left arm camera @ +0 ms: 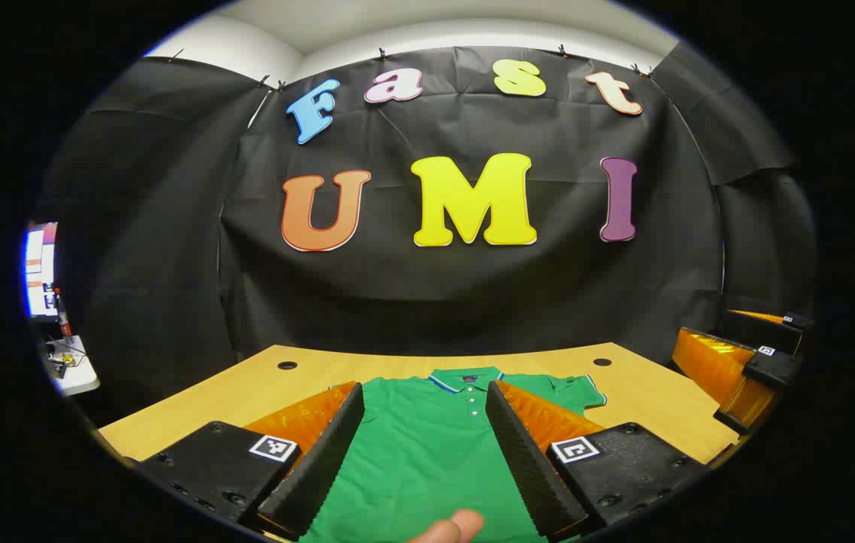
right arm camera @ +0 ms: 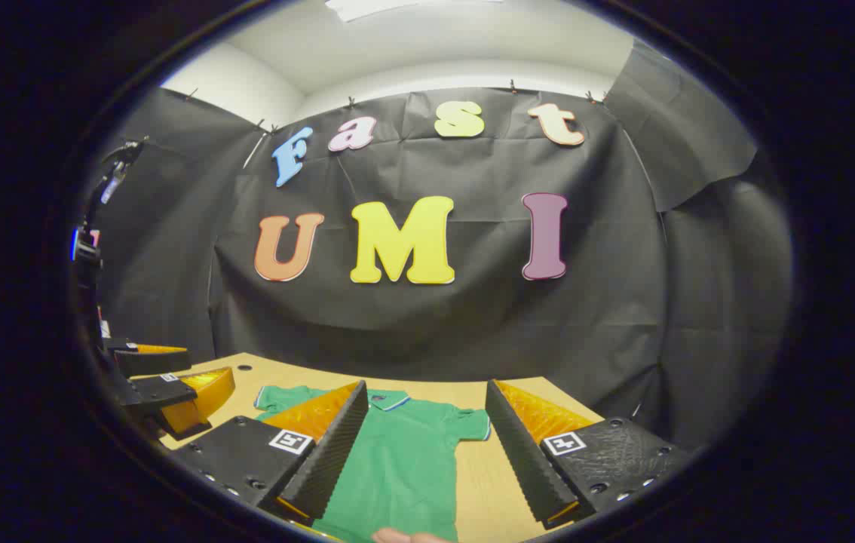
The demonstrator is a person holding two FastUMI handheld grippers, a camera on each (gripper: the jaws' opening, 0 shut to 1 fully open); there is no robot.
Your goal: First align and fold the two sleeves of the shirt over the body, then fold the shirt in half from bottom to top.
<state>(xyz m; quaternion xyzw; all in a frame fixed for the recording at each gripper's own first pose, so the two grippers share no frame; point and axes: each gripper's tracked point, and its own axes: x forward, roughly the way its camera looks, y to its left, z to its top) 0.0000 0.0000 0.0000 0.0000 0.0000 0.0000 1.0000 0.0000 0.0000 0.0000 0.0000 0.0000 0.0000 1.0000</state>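
A green polo shirt (left arm camera: 427, 452) lies flat on the wooden table (left arm camera: 646, 407), collar toward the far wall, with its right short sleeve (left arm camera: 574, 392) spread out. My left gripper (left arm camera: 424, 460) hovers open above the shirt's body, its fingers wide apart. In the right gripper view the same shirt (right arm camera: 405, 460) lies under and left of my right gripper (right arm camera: 427, 460), which is open too; one sleeve (right arm camera: 469, 424) shows between its fingers. The other gripper (right arm camera: 171, 392) appears at the left of that view, and my right gripper (left arm camera: 744, 369) shows at the right edge of the left gripper view.
A fingertip (left arm camera: 454, 528) pokes in at the bottom of the left gripper view. Two round holes (left arm camera: 287, 366) sit near the table's far edge. A small stand with a screen (left arm camera: 43, 271) is off the table at the far left. Black cloth walls the booth.
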